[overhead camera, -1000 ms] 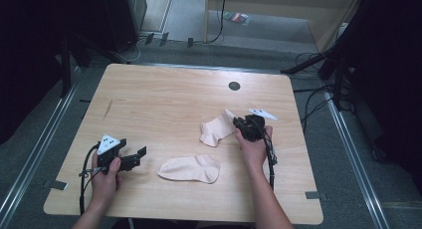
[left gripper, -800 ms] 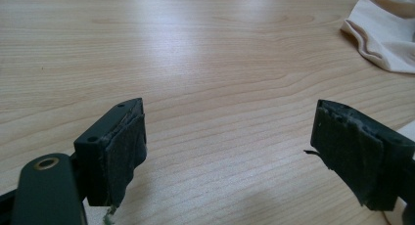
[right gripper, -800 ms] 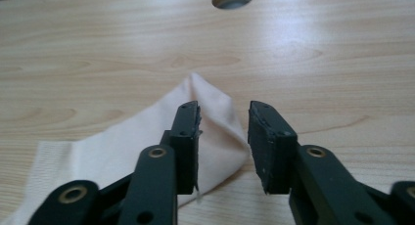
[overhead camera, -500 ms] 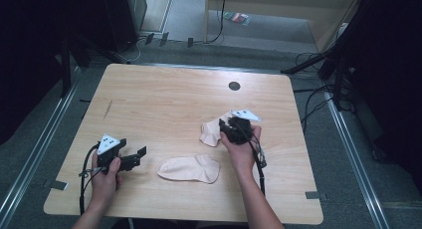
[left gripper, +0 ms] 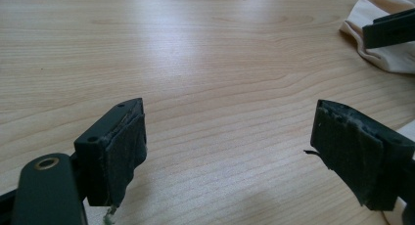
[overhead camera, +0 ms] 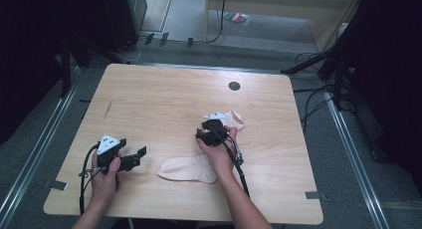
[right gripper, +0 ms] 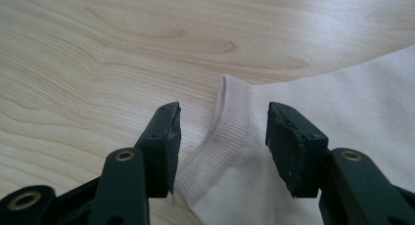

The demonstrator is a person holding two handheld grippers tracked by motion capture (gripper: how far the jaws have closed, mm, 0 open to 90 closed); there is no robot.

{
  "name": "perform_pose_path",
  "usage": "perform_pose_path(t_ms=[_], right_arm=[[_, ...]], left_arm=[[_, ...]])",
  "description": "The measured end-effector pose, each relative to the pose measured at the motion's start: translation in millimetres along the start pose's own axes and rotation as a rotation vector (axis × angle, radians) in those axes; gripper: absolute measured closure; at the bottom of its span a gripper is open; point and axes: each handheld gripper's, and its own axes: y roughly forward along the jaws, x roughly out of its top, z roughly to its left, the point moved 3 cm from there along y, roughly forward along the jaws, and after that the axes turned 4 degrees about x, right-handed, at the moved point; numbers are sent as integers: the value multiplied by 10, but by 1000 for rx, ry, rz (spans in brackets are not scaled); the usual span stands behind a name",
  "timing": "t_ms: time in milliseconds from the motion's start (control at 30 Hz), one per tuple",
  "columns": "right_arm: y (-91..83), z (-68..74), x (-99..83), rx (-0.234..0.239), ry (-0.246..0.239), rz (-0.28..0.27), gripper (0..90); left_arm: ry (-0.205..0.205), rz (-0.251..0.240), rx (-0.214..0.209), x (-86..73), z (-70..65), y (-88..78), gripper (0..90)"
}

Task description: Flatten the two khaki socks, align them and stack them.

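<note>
Socks, two of them, pale pink, lie right of centre on the wooden surface [overhead camera: 149,94]. The farther sock [overhead camera: 236,119] lies nearer the right edge, partly under the right gripper [overhead camera: 211,132]; the nearer sock [overhead camera: 186,169] lies flat close to the near edge, beside the person's right forearm. In the right gripper view the ribbed cuff [right gripper: 222,137] of the farther sock lies between the two jaws, which have just been opening and stand apart from the cloth, their pads pressing on nothing. The left gripper [overhead camera: 130,159] hovers near the near-left corner, jaws wide and holding nothing; its own view shows bare wood between them.

The step in hand appears to be placing or re-gripping the farther sock, probably to pair it with the nearer one. The next move likely calls for a fresh hold on the cuff, or a reach to the nearer sock, with the left gripper brought in to help.
</note>
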Motion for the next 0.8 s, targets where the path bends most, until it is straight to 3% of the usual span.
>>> perform_pose_path(t_ms=[167, 333, 400, 433, 533, 633, 733, 800], right_arm=[[36, 17, -32, -49, -18, 11, 548], [17, -6, -59, -86, -45, -6, 818], [9, -20, -58, -85, -53, 0, 834], [-20, -33, -38, -76, -35, -4, 843], [-73, -12, -5, -69, -42, -26, 844], [-190, 83, 92, -44, -67, -54, 844], [-362, 303, 275, 32, -111, -104, 843], [-394, 349, 310, 49, -115, -113, 844]], left_arm=[[0, 1, -1, 0, 2, -1, 143], [0, 1, -2, 0, 3, 0, 142], [0, 1, -2, 0, 3, 0, 143], [0, 1, -2, 0, 3, 0, 143], [-1, 0, -2, 1, 4, 0, 143], [0, 0, -1, 2, 3, 2, 143], [-2, 0, 0, 1, 8, -1, 143], [-3, 0, -1, 1, 9, -1, 143]])
